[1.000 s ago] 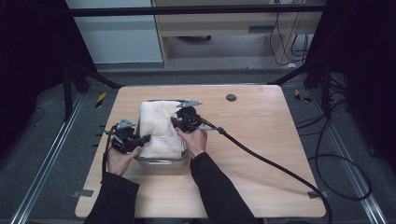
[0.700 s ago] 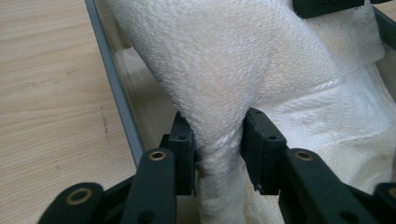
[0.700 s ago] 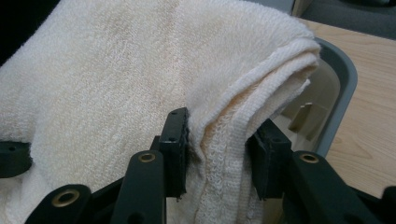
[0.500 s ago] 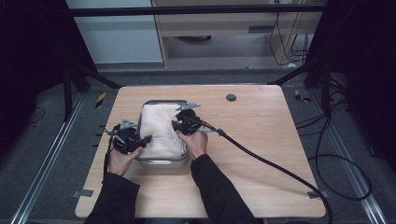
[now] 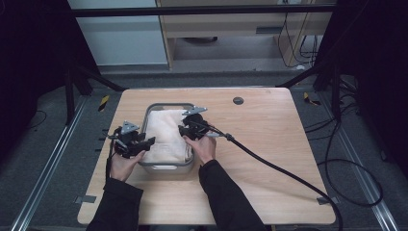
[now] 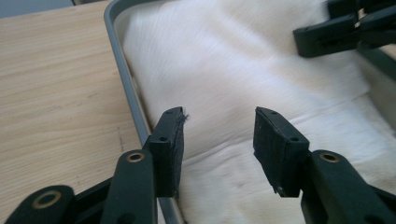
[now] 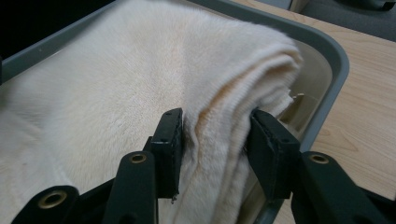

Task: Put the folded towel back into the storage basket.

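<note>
Cream terry towel [image 5: 166, 135], folded, lies packed inside the grey tray [image 5: 166, 166] near the tabletop's left edge, so the placing looks done and only letting go and backing away seems left. The left gripper [image 6: 218, 135] has just been opening; its jaws stand apart over the towel's left side, at the tray's rim, nothing pinched between them. The right gripper [image 7: 215, 140] has also just been opening, yet a thick fold of towel sits between its jaws, both pads touching it
</note>
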Motion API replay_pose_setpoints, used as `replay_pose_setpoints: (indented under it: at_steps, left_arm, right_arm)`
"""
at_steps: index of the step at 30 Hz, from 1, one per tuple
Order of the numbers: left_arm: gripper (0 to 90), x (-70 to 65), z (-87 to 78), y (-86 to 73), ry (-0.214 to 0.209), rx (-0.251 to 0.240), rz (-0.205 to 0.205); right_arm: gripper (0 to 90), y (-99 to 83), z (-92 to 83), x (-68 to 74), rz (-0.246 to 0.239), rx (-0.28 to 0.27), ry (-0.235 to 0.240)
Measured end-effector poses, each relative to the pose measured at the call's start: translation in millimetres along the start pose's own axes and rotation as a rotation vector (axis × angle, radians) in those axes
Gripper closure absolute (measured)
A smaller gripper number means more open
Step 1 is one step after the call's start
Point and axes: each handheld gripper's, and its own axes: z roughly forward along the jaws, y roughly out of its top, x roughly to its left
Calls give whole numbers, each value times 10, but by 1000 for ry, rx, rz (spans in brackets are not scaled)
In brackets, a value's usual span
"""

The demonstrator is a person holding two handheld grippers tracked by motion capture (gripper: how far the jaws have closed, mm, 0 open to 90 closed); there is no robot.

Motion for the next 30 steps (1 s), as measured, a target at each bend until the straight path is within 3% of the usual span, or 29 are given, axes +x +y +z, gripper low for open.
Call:
replay_pose_setpoints:
  at_steps: [8, 12, 13, 14, 15, 16, 17, 27, 30]
  left_arm:
    - [473, -59, -111, 41, 7, -59, 3]
    - [442, -57, -175, 39, 6, -83, -4]
    - [431, -59, -201, 28, 0, -93, -4]
    - [421, -59, -201, 28, 0, -93, -4]
    - [412, -65, -221, 13, 0, -102, -2]
    - [403, -65, -221, 13, 0, -102, -2]
    - [389, -71, -249, -7, 1, -114, -1]
    - [293, -20, -379, -101, 6, -156, -5]
    - [278, -10, -407, -133, 15, -157, 4]
  right_arm:
    - [518, 23, -218, -79, 2, -57, 6]
    - [426, 7, -404, -175, 4, -92, 0]
    - [351, -9, -505, -230, 5, -99, 4]
    - [351, -9, -505, -230, 5, -99, 4]
    - [284, -35, -611, -287, -7, -110, 0]
    - [284, -35, -611, -287, -7, -110, 0]
    - [234, -70, -722, -342, -7, -119, 3]
    - [132, -378, -1233, -663, 31, -171, 20]
    - [120, -456, -1316, -720, 35, -177, 29]
